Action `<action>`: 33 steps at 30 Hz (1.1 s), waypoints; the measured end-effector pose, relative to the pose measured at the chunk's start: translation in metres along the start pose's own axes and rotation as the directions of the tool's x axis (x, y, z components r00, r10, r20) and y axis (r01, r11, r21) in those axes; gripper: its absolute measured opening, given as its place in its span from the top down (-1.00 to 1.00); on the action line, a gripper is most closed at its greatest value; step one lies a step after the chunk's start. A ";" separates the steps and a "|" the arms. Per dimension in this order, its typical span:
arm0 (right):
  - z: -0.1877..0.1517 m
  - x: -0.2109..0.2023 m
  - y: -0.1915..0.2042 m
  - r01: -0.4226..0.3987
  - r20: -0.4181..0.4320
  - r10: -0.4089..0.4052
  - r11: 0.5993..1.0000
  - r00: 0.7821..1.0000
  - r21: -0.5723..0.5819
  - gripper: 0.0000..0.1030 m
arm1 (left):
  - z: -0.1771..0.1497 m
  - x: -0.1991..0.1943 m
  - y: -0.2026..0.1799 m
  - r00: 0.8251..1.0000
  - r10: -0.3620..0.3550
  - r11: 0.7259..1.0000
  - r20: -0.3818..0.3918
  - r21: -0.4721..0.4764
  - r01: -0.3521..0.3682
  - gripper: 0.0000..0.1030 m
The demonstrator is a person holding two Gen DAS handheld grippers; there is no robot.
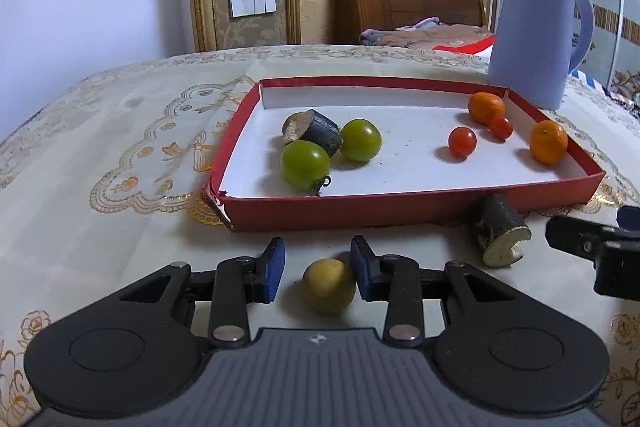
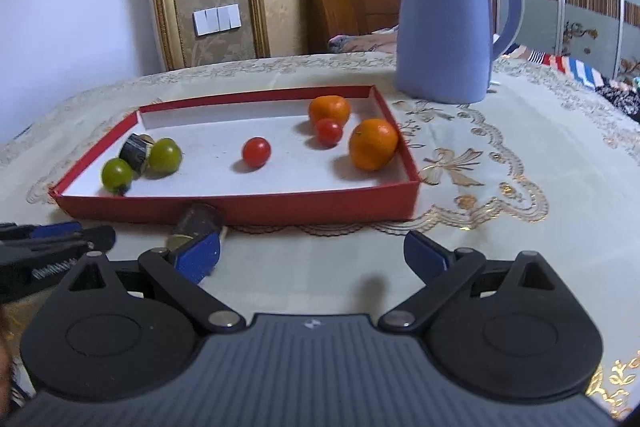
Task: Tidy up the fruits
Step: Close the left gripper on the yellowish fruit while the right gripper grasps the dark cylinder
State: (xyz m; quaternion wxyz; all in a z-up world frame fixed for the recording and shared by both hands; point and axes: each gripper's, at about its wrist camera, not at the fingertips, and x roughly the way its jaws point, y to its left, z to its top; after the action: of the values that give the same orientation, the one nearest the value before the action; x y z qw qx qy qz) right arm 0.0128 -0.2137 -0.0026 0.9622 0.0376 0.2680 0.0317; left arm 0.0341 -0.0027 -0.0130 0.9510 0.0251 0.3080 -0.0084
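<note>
Left wrist view: left claw (image 1: 318, 267) narrow, its blue pads either side of a yellow fruit (image 1: 329, 285) on the cloth (image 1: 100, 227) — right pad seems to touch it, a gap shows on the left; a firm grip cannot be told. Just beyond, the red tray (image 1: 400, 211) holds two green tomatoes (image 1: 306, 165), a dark cut chunk (image 1: 316, 133), two cherry tomatoes (image 1: 462, 142) and two oranges (image 1: 549, 141). Another cut chunk (image 1: 502, 237) lies outside against the tray's front wall. Right wrist view hides the yellow fruit — it shows the right claw (image 2: 312, 257) wide, nothing between its pads, that chunk (image 2: 198, 223) by its left finger, and the blue kettle (image 2: 444, 27) behind
</note>
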 end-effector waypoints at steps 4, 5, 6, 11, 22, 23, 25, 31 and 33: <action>0.003 0.002 0.017 -0.004 0.000 0.004 0.999 1.000 -0.033 -0.84 | 0.000 0.001 0.001 1.000 -0.006 1.000 -0.001 -0.009 0.006 0.31; 0.003 0.003 0.021 -0.002 0.001 0.002 0.999 1.000 -0.042 -0.84 | 0.000 0.001 0.001 1.000 -0.006 1.000 -0.001 -0.008 0.006 0.31; 0.005 0.004 0.024 0.002 0.003 -0.001 0.999 1.000 -0.046 -0.84 | 0.000 0.001 0.001 1.000 -0.005 1.000 0.000 -0.007 0.005 0.31; 0.007 -0.004 0.033 -0.022 -0.005 0.022 0.999 1.000 -0.037 -0.73 | 0.000 0.001 0.004 1.000 -0.002 1.000 -0.001 -0.023 0.002 0.30; 0.011 0.007 0.038 -0.021 -0.062 0.023 1.000 0.998 0.017 -0.72 | 0.000 0.000 0.008 1.000 0.017 0.999 0.000 -0.051 -0.017 0.30; 0.010 0.007 0.037 -0.035 -0.068 0.037 0.999 0.997 0.036 -0.70 | 0.000 0.000 0.010 0.999 0.035 0.997 -0.001 -0.063 -0.035 0.30; 0.012 0.009 0.036 -0.035 -0.080 0.040 0.998 0.996 0.054 -0.69 | 0.000 0.001 0.015 0.999 0.044 0.995 -0.002 -0.090 -0.044 0.30; 0.012 0.031 0.033 -0.033 -0.144 0.049 0.993 0.988 0.113 -0.73 | 0.000 0.001 0.014 0.999 0.054 0.994 -0.002 -0.090 -0.054 0.30; 0.010 0.030 0.036 -0.028 -0.134 0.040 0.995 0.990 0.092 -0.71 | 0.000 0.001 0.015 0.998 0.055 0.995 -0.002 -0.089 -0.055 0.30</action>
State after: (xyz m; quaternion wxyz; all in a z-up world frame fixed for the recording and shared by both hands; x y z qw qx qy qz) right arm 0.0423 -0.1763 -0.0058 0.9384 0.0833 0.3332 0.0383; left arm 0.0356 0.0119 -0.0129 0.9511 -0.0085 0.3072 0.0317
